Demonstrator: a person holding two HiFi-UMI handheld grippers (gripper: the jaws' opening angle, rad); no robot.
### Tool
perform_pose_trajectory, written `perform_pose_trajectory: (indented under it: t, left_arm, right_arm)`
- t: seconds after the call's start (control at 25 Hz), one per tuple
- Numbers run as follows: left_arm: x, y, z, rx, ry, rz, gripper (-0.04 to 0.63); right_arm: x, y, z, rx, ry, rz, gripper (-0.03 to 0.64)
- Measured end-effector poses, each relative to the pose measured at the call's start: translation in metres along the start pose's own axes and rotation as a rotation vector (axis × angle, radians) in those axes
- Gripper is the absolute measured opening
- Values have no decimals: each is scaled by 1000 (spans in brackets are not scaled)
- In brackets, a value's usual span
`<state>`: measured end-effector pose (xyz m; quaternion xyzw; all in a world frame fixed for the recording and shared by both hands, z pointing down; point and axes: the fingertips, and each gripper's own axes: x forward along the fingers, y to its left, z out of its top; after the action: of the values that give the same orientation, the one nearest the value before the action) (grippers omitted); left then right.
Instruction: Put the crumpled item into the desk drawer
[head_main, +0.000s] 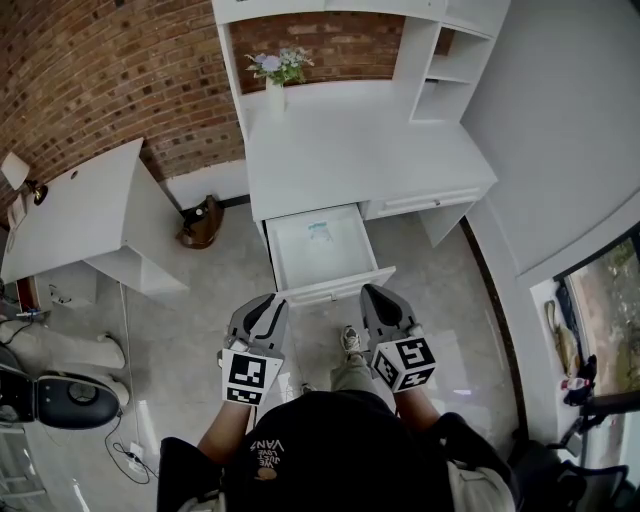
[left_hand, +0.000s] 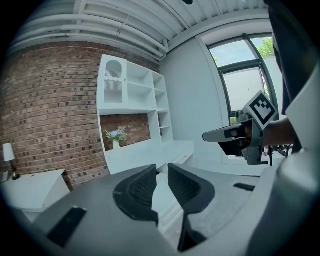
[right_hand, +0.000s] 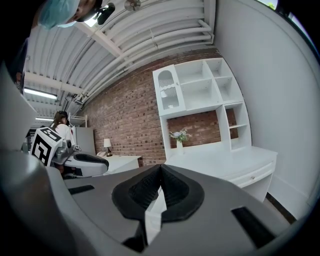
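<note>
The white desk (head_main: 350, 150) has its drawer (head_main: 335, 288) pulled out toward me. A small pale crumpled item (head_main: 320, 232) lies on the drawer floor near the back. My left gripper (head_main: 268, 298) hovers just in front of the drawer's left corner; in the left gripper view (left_hand: 161, 172) its jaws stand a little apart with nothing between them. My right gripper (head_main: 372, 290) hovers at the drawer's right corner; in the right gripper view (right_hand: 161, 170) its jaw tips meet on nothing. Each gripper shows sideways in the other's view.
A vase of flowers (head_main: 278, 75) stands at the desk's back, with open shelves (head_main: 440, 60) on the right. A second white table (head_main: 80, 205) with a lamp (head_main: 20, 175) stands at the left. A brown object (head_main: 200, 225) sits on the floor between them. My shoe (head_main: 350, 340) is below the drawer.
</note>
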<state>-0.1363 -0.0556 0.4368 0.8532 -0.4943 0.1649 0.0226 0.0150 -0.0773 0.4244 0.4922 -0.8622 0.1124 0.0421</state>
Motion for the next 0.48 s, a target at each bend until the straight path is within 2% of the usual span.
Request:
perform_pose_trajectory:
  t: [0.48]
  left_arm:
    - [-50,-8,-10,-72,-24,30,12]
  right_arm:
    - [-28,35,-12,-27,22,30,0]
